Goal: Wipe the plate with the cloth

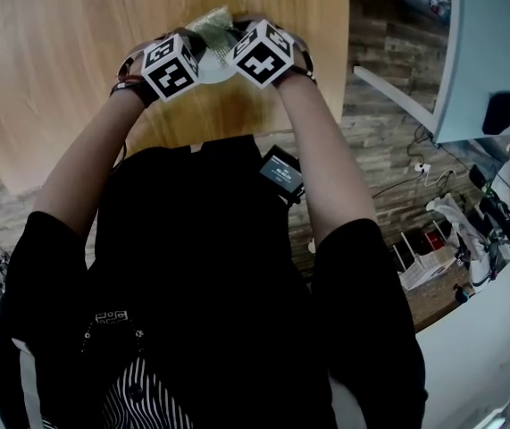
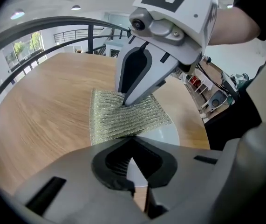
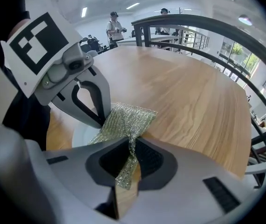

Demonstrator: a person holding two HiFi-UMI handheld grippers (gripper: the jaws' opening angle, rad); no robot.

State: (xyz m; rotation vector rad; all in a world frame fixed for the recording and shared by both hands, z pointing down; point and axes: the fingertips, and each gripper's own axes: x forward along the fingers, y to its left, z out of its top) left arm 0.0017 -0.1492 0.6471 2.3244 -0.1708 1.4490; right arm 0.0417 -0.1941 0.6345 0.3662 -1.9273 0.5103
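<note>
A glittery green cloth (image 2: 123,115) lies spread over a white plate (image 2: 167,133) on the round wooden table (image 1: 76,52). My right gripper (image 3: 132,160) is shut on a bunched corner of the cloth (image 3: 123,122), which trails down between its jaws. In the left gripper view, that gripper's fingertips (image 2: 126,99) pinch the cloth's far side. My left gripper (image 2: 135,166) is shut on the plate's near rim, a white sliver showing between its jaws. In the head view both marker cubes (image 1: 172,65) sit side by side over the plate (image 1: 217,71), hiding most of it.
The table's near edge (image 1: 192,141) runs just in front of the person's body. A dark railing (image 3: 202,24) curves behind the table. A white desk (image 1: 487,52) and cluttered floor items (image 1: 433,248) stand to the right. People (image 3: 114,24) stand far off.
</note>
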